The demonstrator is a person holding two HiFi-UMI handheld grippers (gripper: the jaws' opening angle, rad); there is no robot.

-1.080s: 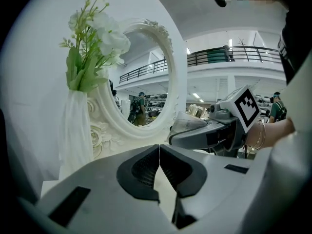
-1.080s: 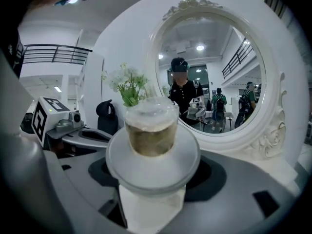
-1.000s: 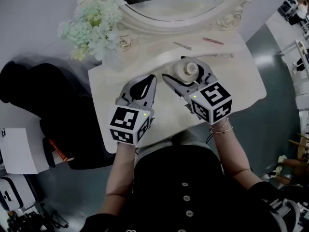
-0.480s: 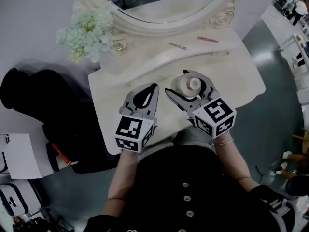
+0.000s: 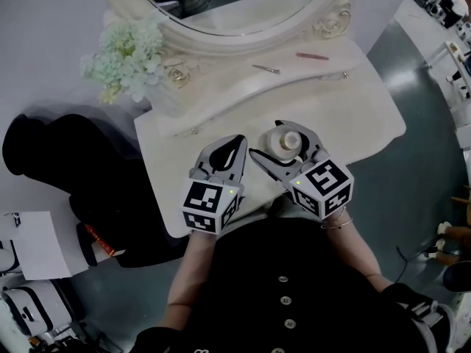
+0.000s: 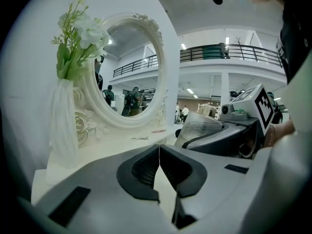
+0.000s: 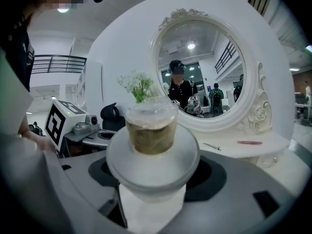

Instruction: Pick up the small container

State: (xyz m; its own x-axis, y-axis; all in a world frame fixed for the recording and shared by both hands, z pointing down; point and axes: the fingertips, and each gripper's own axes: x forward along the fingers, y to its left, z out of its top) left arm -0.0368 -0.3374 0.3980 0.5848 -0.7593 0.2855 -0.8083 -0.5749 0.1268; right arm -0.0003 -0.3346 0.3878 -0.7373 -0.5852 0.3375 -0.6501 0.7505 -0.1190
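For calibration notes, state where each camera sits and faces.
Head view: on the head, facing steeply down at the table; shows forearms, left hand-held gripper, right hand-held gripper.
Left gripper view: on that gripper, along its shut jaws towards the mirror.
Right gripper view: on that gripper, along jaws clamping the small container, mirror beyond.
Shared: all three show the mirror.

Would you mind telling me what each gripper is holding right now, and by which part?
The right gripper holds the small container by its wide lower body; the left gripper is shut and empty.
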